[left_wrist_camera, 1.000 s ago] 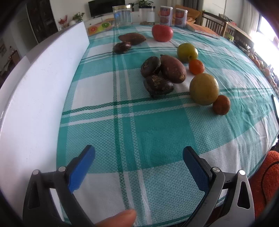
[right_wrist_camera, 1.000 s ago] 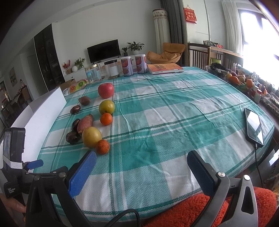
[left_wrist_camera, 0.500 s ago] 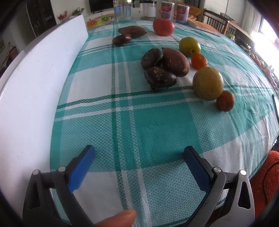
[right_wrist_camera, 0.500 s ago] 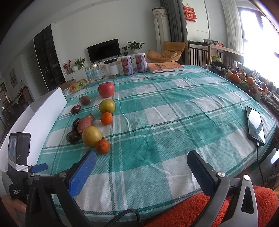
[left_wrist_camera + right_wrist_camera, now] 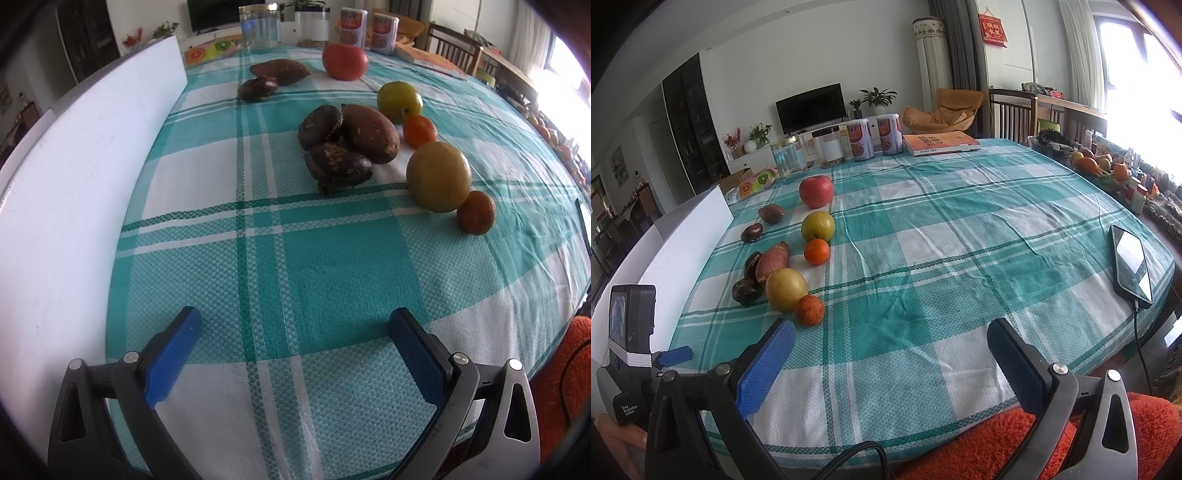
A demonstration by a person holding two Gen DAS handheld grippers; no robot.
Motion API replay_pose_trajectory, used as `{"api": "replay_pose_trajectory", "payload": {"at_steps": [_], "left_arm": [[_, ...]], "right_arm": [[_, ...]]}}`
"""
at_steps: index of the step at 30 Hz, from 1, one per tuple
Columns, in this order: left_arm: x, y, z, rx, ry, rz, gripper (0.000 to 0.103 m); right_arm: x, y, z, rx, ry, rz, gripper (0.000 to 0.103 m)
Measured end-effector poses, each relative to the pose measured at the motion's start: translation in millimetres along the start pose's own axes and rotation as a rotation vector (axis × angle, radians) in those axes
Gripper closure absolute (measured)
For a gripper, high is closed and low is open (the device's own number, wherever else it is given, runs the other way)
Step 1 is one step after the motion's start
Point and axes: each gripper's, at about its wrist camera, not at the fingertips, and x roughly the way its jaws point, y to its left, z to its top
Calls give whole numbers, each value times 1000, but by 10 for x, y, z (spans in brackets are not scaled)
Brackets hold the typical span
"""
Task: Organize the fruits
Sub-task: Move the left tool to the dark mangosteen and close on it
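My left gripper point(image 5: 293, 332) has crept forward over the checked tablecloth point(image 5: 332, 266) since a second ago, so the fruit sits larger in its view; the right gripper point(image 5: 890, 345) has barely shifted. Both sets of tongs stand wide apart, holding nothing.

To my left a white board point(image 5: 74, 177) walls off that edge of the table. Between the left tongs and the fruit lies bare cloth. On the right, the cloth runs open out to a phone point(image 5: 1131, 264) lying near the table's edge.

The fruit lies loose on the cloth: a near tangerine point(image 5: 475, 212) touching a yellow-green round fruit point(image 5: 439, 176), a second tangerine point(image 5: 419, 130), a smaller green fruit point(image 5: 399, 97), and a red apple point(image 5: 345, 61) at the far end. Beside them a sweet potato point(image 5: 370, 133) touches two dark brown lumps point(image 5: 338, 167).

At the far edge stand a glass jar point(image 5: 788, 157), contents unclear, and two tins point(image 5: 873, 137).
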Motion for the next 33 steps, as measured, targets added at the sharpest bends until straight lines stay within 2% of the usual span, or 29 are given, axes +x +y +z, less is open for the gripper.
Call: {"api": "replay_pose_trajectory", "payload": {"at_steps": [14, 19, 22, 26, 29, 33], "left_arm": [[7, 9, 5, 29, -48, -22, 0], [24, 13, 46, 38, -21, -27, 0], [28, 56, 118, 27, 18, -64, 2], [-12, 172, 342, -30, -42, -213, 3], [33, 115, 542, 14, -87, -213, 4], [216, 9, 701, 81, -76, -186, 4]], "right_arm": [[-1, -9, -4, 3, 1, 3, 0], [-6, -14, 7, 11, 2, 8, 0], [-8, -17, 6, 13, 3, 8, 0], [-8, -18, 5, 12, 3, 8, 0], [-10, -21, 4, 12, 2, 8, 0], [-10, -32, 3, 21, 0, 9, 0]]}}
